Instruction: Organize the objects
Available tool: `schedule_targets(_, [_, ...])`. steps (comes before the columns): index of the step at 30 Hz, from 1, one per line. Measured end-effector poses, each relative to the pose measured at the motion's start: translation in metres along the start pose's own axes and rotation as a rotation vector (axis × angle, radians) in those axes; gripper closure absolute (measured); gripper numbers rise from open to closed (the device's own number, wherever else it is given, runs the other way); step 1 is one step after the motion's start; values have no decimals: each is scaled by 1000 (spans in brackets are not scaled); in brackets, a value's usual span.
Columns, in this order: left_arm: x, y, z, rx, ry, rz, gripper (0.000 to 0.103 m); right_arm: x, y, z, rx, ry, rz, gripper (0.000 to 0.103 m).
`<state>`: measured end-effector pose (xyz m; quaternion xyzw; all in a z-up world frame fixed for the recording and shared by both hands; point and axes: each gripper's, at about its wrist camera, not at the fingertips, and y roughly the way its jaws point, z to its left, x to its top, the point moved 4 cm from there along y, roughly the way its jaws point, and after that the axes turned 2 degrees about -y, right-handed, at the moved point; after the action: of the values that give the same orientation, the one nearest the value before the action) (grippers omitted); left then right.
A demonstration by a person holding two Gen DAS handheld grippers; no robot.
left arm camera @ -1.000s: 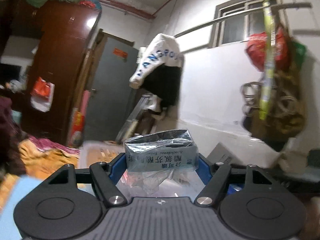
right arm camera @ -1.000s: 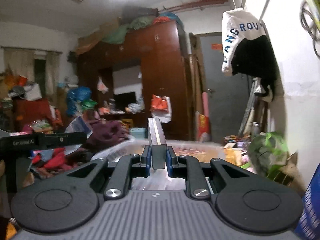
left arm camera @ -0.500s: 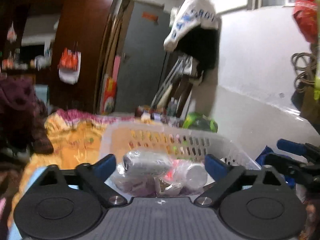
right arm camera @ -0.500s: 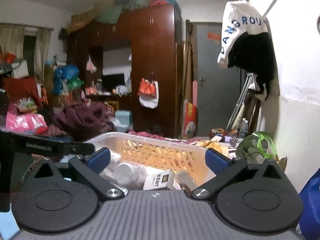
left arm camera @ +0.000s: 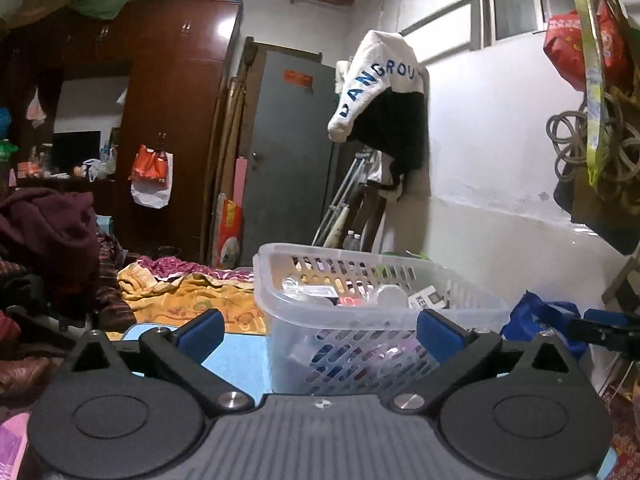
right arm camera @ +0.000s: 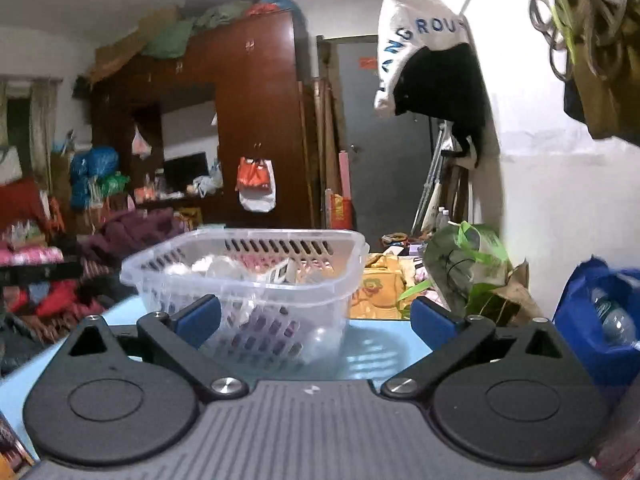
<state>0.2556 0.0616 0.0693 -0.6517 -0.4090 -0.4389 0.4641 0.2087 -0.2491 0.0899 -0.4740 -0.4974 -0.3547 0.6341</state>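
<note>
A clear plastic basket (left arm camera: pixel 280 280) with slotted walls stands on a light blue table top (left arm camera: pixel 236 356). It holds several small boxes, packets and a white bottle. My left gripper (left arm camera: pixel 318 332) is open and empty, a little back from the basket's near wall. In the right wrist view the same basket (right arm camera: pixel 168 280) stands ahead and slightly left. My right gripper (right arm camera: pixel 316 320) is open and empty in front of it. The right gripper's blue tip (left arm camera: pixel 600 320) shows at the far right of the left wrist view.
A blue bag (right arm camera: pixel 592 320) with a water bottle sits at the right, beside a green bag (right arm camera: pixel 468 260) with leaves. Yellow bedding (left arm camera: pixel 180 296) and piled clothes (left arm camera: pixel 44 240) lie left of the table. A wardrobe (left arm camera: pixel 172 120) and grey door (left arm camera: pixel 288 152) stand behind.
One second ago the left gripper held a bagged box and the right held a thin box. Both opened over the basket, left the items in it, and have drawn back and lower.
</note>
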Motion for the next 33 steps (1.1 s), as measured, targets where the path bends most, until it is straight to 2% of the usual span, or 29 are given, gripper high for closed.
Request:
schedule_targets(6, [-1,1,-9,7,4,28,0,6,13,4,-59,-51,20,0])
schedule_targets(10, [4,-1,-17,13,8,25,0,5,16,8,-48,-64,44,0])
schedule_targets(17, [5,7,-33,40,41,72,0,7,16,9,-47,-63,49,0])
schedule_targets(33, [-4,10,-39,73,50,103,0,3,15,14,-47,-97,48,0])
